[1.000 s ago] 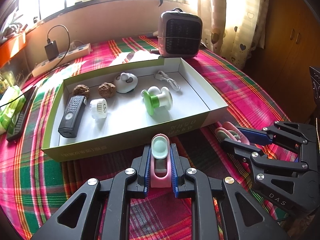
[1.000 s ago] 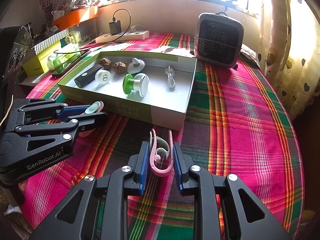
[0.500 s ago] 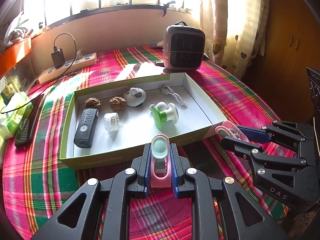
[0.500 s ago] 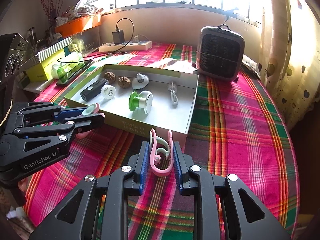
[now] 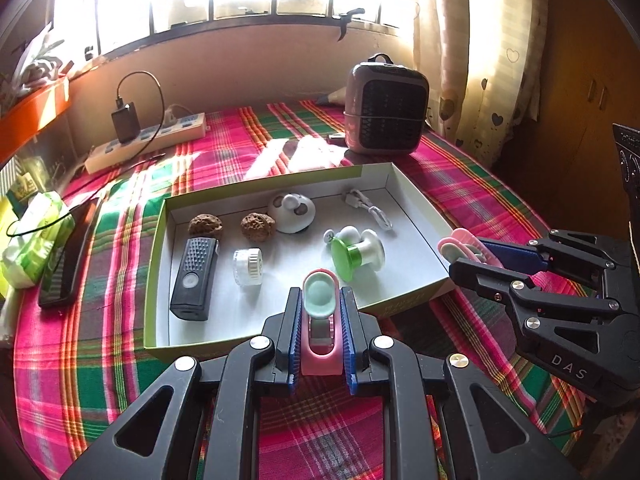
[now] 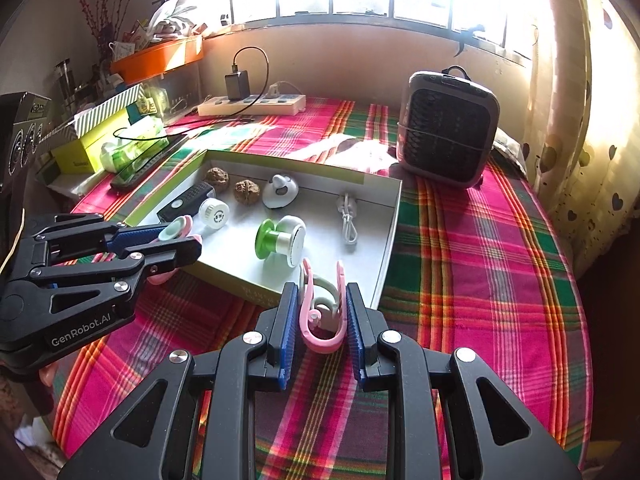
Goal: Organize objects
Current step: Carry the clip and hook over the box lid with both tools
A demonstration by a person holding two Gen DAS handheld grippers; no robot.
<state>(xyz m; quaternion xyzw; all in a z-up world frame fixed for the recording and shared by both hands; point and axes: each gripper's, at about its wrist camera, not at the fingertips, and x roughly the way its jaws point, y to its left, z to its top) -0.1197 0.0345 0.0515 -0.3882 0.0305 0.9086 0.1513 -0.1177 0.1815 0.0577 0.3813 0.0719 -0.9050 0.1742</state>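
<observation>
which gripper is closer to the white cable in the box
Right. The right gripper hangs at the box's near edge, on the white cable side. The left gripper is over the near edge by the black remote, farther off.

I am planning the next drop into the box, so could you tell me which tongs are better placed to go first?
Probably the left tongs: their pink clip already overhangs the box's near wall. The right tongs, shut on the pink loop, hang by its near corner.
</observation>
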